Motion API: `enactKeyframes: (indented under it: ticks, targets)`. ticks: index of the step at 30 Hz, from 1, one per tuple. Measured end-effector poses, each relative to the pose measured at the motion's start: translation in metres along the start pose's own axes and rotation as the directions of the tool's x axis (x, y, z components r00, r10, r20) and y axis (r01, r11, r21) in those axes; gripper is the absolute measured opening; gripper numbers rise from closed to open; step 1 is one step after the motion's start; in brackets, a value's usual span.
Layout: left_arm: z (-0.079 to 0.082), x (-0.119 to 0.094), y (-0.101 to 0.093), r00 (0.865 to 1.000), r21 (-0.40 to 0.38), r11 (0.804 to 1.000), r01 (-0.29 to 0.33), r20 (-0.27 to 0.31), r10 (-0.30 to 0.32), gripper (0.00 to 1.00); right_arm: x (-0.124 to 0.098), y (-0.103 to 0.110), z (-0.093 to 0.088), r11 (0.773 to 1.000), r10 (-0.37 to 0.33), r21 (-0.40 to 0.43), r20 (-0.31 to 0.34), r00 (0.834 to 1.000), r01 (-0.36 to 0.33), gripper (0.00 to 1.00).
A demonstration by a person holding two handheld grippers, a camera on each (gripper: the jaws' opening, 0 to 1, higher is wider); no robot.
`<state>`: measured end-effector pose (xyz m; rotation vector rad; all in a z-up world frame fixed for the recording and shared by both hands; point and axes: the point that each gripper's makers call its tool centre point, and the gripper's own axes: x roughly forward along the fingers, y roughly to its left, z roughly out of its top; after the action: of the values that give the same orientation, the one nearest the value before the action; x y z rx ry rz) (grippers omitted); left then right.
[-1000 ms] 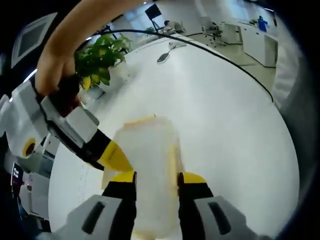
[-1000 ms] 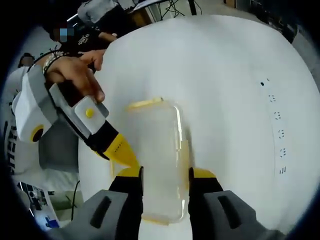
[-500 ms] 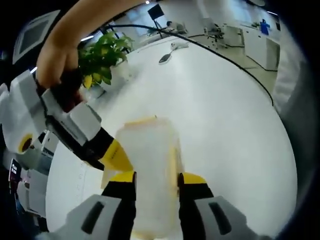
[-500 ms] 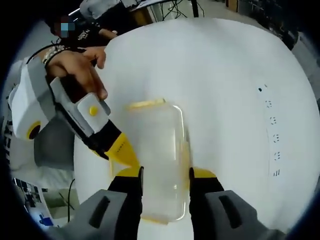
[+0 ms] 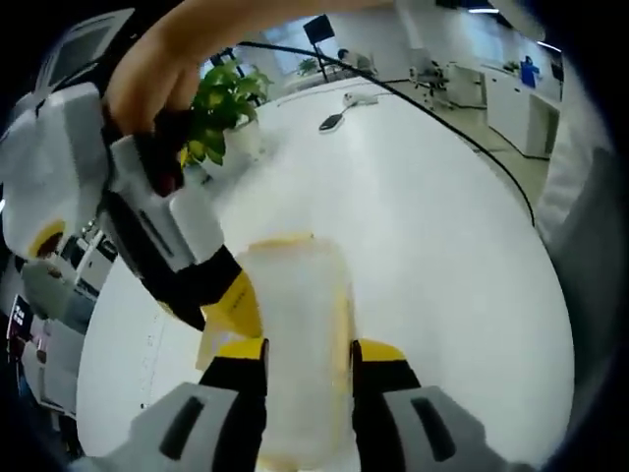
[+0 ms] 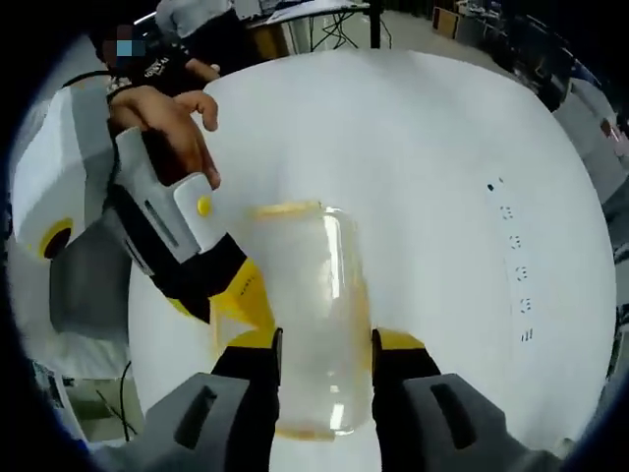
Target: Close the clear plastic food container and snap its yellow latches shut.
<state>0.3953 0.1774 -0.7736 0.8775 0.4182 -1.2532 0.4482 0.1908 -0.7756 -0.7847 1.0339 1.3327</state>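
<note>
In the left gripper view, the other gripper (image 5: 231, 305) has been raised and tilted steeper since a second ago, its yellow tip at the container's (image 5: 295, 344) left edge; a latch press is judged under way. The left gripper (image 5: 307, 354) is seen with jaws apart, straddling the container on the white surface (image 5: 442, 246). In the right gripper view, the right gripper (image 6: 324, 344) likewise straddles the container (image 6: 305, 315), not clamping. Latch states are too blurred to tell; the near end is hidden by jaws.

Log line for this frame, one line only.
container: on white table | lid: down | left hand-held gripper: straddling container | right hand-held gripper: straddling container
</note>
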Motion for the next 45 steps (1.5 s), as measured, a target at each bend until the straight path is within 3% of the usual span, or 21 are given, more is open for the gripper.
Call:
enactKeyframes:
  ticks: [5,7,21,31,40,42,45]
  targets:
    - [-0.001,-0.001,-0.001,1.000,-0.001,1.000,0.007,-0.019,-0.007,0.29,-0.004,-0.003,-0.003,0.999,-0.053,-0.003,0.026,0.998,0.053,0.33]
    - [-0.002,-0.002,0.000,1.000,-0.011,1.000,0.002,-0.032,-0.002,0.31,-0.006,-0.010,-0.005,0.997,-0.076,0.006,0.007,0.997,0.076,0.33]
    - [-0.010,-0.026,0.022,0.998,-0.089,0.994,-0.056,-0.027,0.054,0.47,-0.036,0.007,-0.034,0.992,-0.122,0.054,0.092,0.988,0.117,0.35]
    - [-0.016,-0.037,0.036,0.995,-0.136,0.986,-0.097,-0.019,0.095,0.48,-0.049,0.011,-0.051,0.983,-0.158,0.119,0.141,0.977,0.142,0.36]
    - [-0.031,-0.047,0.048,0.992,-0.213,0.969,-0.123,-0.030,0.120,0.60,-0.049,0.010,-0.054,0.975,-0.181,0.163,0.196,0.964,0.150,0.39]
    - [-0.030,-0.047,0.046,0.996,-0.256,0.963,-0.087,0.012,0.094,0.61,-0.046,0.012,-0.056,0.975,-0.173,0.173,0.203,0.964,0.139,0.39]
    - [-0.037,-0.046,0.047,0.996,-0.257,0.962,-0.087,-0.002,0.090,0.66,-0.040,0.014,-0.061,0.976,-0.170,0.172,0.195,0.966,0.137,0.43]
